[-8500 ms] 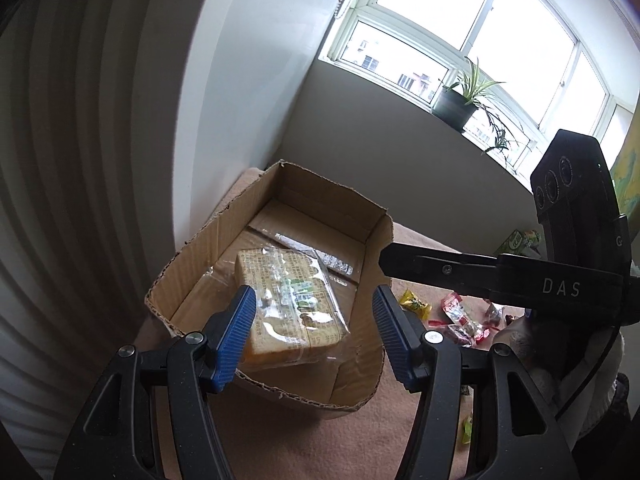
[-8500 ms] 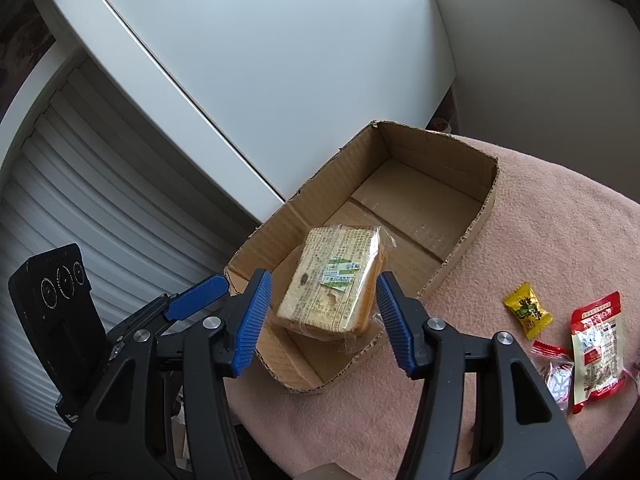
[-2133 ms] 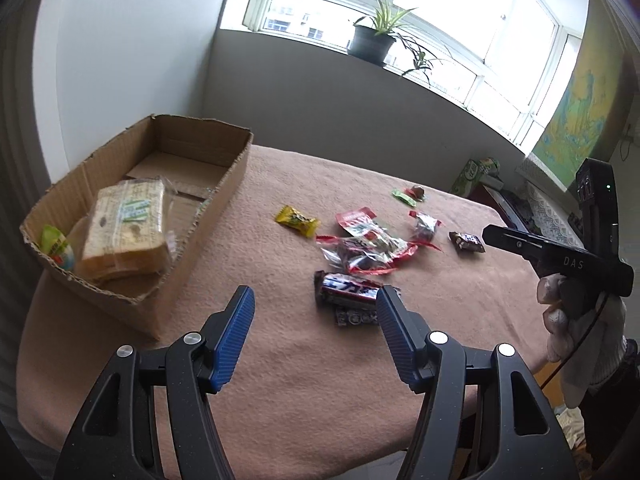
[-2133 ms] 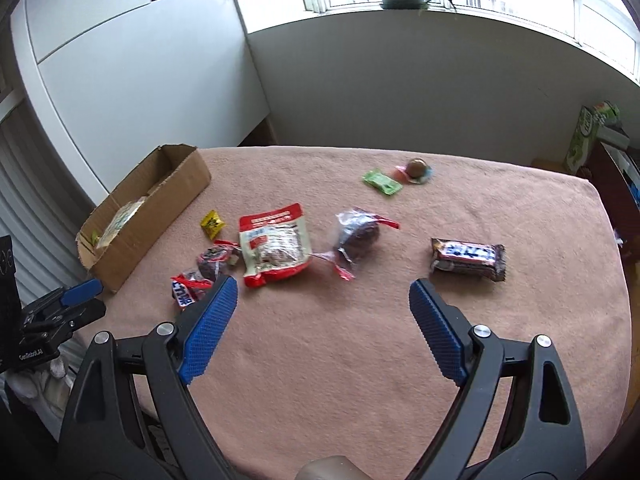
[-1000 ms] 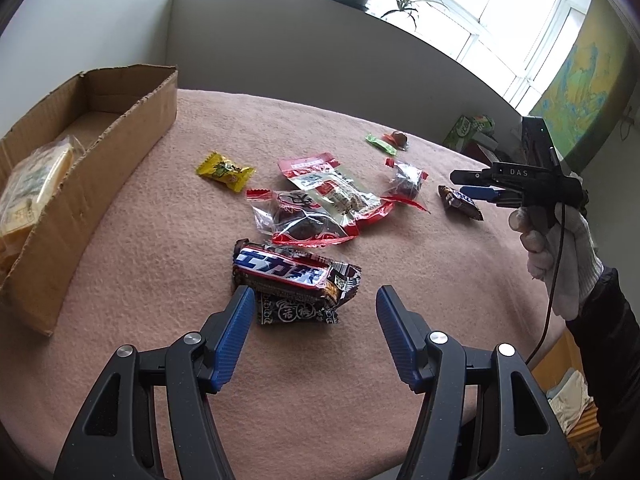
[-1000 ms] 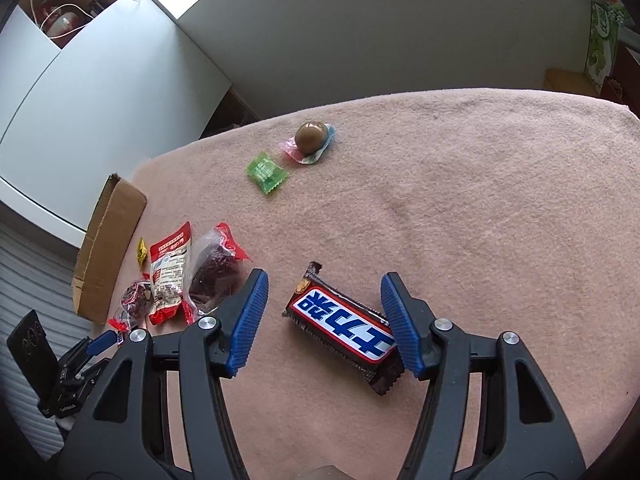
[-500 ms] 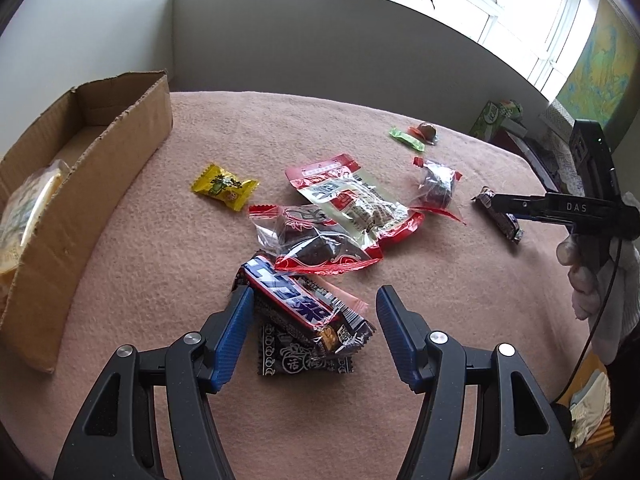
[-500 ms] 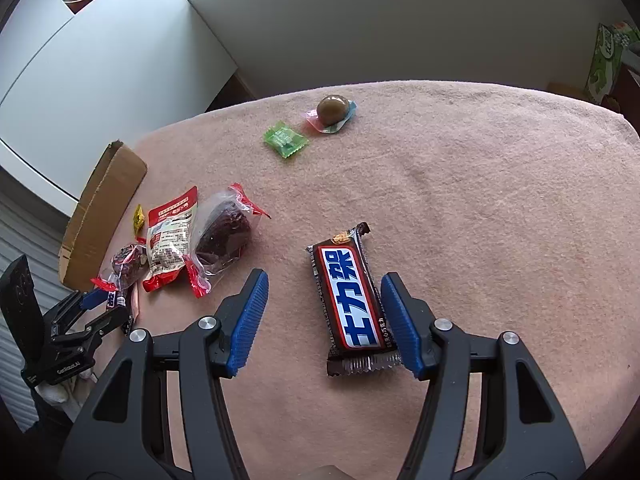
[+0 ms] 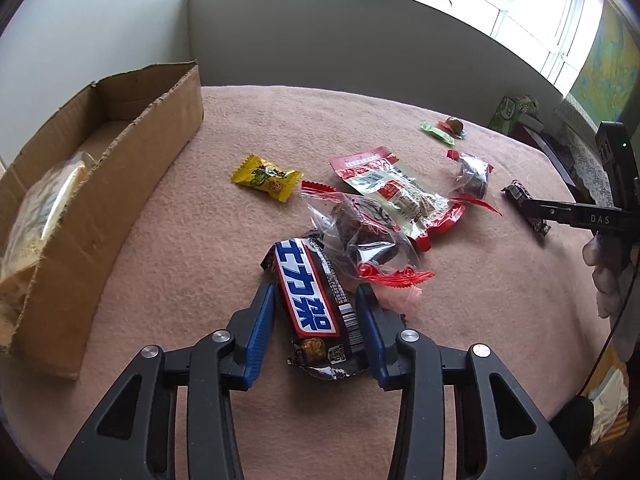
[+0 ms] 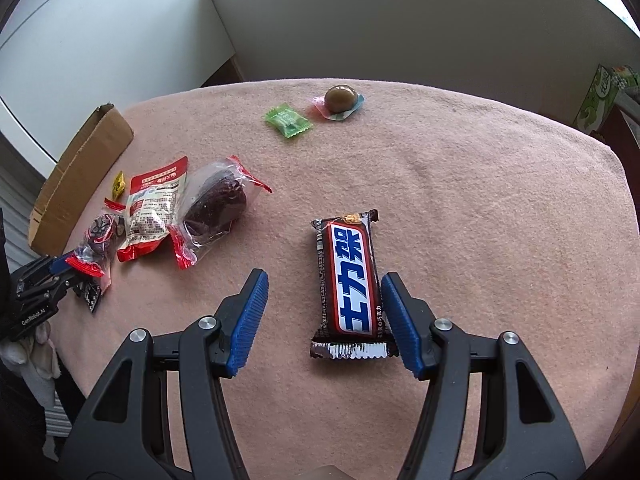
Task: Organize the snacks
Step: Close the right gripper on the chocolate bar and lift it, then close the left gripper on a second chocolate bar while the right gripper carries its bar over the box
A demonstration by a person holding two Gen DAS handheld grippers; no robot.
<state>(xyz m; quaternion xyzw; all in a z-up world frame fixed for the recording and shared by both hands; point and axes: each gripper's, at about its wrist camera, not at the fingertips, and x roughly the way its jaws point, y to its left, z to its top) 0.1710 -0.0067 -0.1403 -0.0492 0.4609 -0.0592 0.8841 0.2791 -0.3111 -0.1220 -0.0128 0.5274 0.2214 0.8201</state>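
Claws both gape: left claw [image 9: 316, 320] straddles one brown-and-blue wrapped chocolate bar [image 9: 316, 300], right claw [image 10: 322, 316] another chocolate bar [image 10: 352, 280] hugging its right pad; centre each, then squeeze mid-wrapper

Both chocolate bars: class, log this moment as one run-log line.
left gripper: closing around bar | right gripper: open, straddling second bar | box: holds bread
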